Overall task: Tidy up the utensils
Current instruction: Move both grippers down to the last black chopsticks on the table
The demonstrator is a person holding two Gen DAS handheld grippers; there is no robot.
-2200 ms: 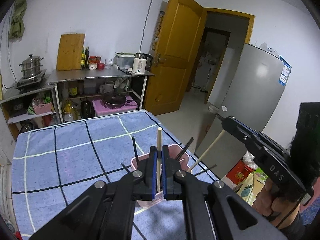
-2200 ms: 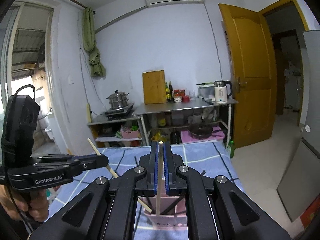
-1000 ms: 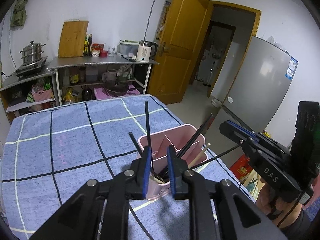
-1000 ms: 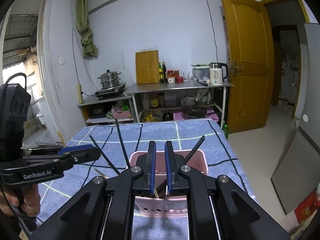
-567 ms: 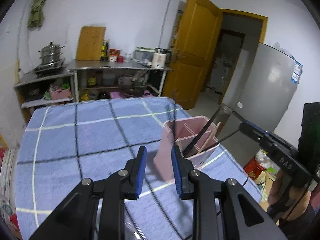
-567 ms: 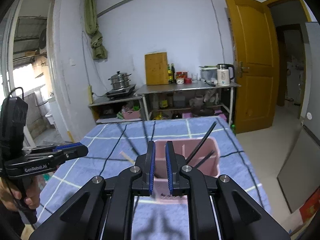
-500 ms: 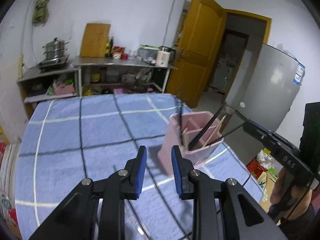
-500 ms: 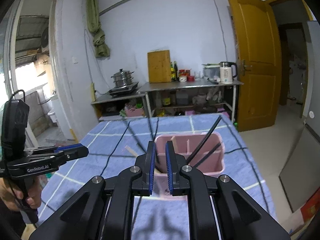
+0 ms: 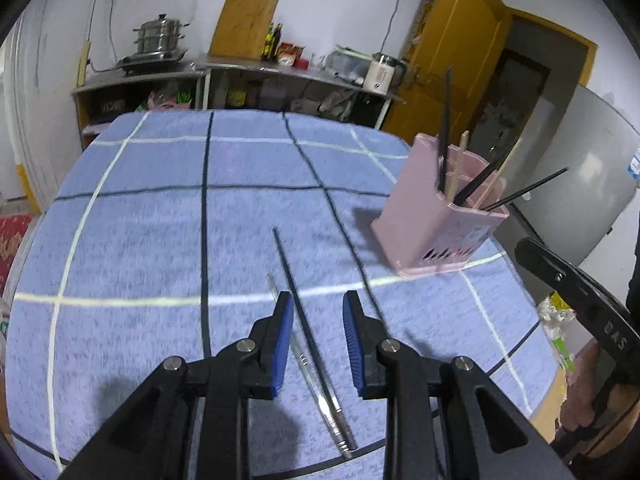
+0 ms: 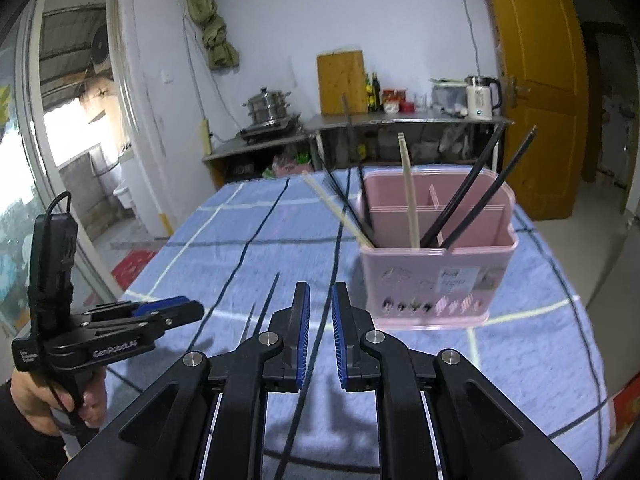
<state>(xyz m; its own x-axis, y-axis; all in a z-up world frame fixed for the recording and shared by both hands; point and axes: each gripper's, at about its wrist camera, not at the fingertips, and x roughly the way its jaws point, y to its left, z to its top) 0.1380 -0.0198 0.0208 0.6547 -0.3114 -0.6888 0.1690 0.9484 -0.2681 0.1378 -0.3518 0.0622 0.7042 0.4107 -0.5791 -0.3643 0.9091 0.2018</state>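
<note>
Going left to right from the pink caddy [image 9: 440, 224]: our left gripper [image 9: 318, 312] hangs well left of it, over the blue checked cloth [image 9: 160, 208] on the worktop. Its fingers [image 9: 285, 320] are spread, with a black chopstick [image 9: 296, 296] lying loose on the cloth between them, nothing pinched. A silver one [image 9: 316, 384] lies just beside it. The caddy already has black and wooden chopsticks standing in it. Our right gripper [image 10: 319, 320] is just in front of the caddy, its fingers opening with nothing in them.
</note>
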